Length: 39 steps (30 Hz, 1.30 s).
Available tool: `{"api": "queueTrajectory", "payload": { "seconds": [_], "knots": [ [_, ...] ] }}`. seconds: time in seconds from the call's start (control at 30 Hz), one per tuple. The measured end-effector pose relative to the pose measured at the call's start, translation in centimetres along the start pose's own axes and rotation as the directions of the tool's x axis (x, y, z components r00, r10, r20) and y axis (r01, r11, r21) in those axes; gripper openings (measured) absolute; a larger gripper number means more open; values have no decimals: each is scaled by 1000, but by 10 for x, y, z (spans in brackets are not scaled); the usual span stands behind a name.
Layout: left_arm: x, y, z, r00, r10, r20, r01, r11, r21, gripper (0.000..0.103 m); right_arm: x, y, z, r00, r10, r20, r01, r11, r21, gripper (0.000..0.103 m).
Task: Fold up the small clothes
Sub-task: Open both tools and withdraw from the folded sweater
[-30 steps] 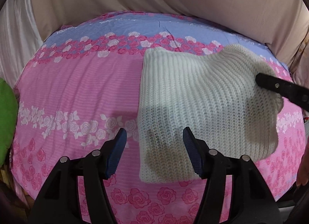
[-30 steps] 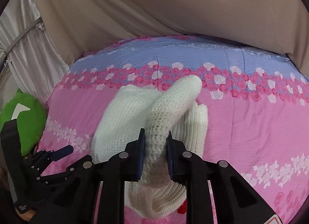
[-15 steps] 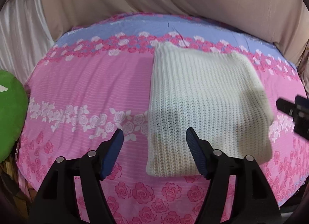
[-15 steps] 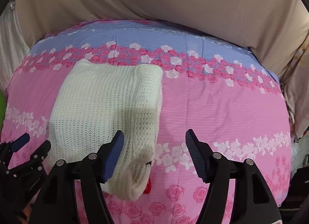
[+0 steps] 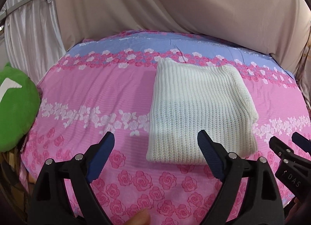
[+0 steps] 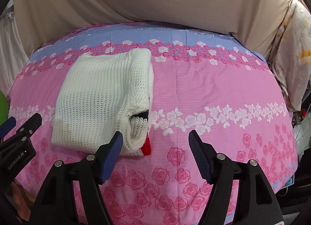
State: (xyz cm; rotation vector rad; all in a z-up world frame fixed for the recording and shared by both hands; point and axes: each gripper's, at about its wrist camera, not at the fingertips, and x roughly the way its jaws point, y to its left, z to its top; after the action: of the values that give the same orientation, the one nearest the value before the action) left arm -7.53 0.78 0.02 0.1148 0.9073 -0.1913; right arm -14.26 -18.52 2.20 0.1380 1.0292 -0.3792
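Now sweater (image 5: 198, 112) beyond left gripper (image 5: 155, 153), untouched

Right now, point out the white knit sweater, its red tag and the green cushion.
white knit sweater (image 5: 196, 108), left wrist view, middle of the folded top layer.
red tag (image 6: 146, 146), right wrist view, tab at the near corner.
green cushion (image 5: 17, 112), left wrist view, its face.

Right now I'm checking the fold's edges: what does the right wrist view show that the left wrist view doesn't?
Only the right wrist view shows the sweater's open side, with a red tab and a black patch peeking out, plus pale draped bedding at right. Only the left wrist view shows most of the green cushion and a fingertip. Both show the folded white sweater flat on the pink floral bedspread, and the left gripper and right gripper open, clear of it.
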Motion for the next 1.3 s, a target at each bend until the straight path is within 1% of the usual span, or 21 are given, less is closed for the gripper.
{"api": "queueTrajectory", "payload": {
  "seconds": [0.1,0.3,0.4,0.6,0.87,1.3],
  "knots": [
    [5,-1,-6,999,-1,-36,1,1000,0,85,1,-1,-6,1000,9,-17,-9,1000,16,71],
    [8,-5,-15,997,-8,-81,9,1000,15,85,11,-8,-18,994,69,-80,-62,995,82,71],
    [4,-6,-17,997,-9,-75,10,1000,20,85,12,-9,-20,993,76,-90,-68,993,93,71],
    [2,-7,-17,997,-6,-77,7,1000,23,85,9,-5,-21,993,82,-85,-77,995,69,71],
    [6,-6,-18,995,-2,-95,4,1000,19,85,9,-1,-20,992,91,-88,-87,995,50,71],
    [9,-9,-16,995,-15,-99,18,999,28,84,11,5,-18,991,96,-92,-94,995,30,71]
  ]
}}
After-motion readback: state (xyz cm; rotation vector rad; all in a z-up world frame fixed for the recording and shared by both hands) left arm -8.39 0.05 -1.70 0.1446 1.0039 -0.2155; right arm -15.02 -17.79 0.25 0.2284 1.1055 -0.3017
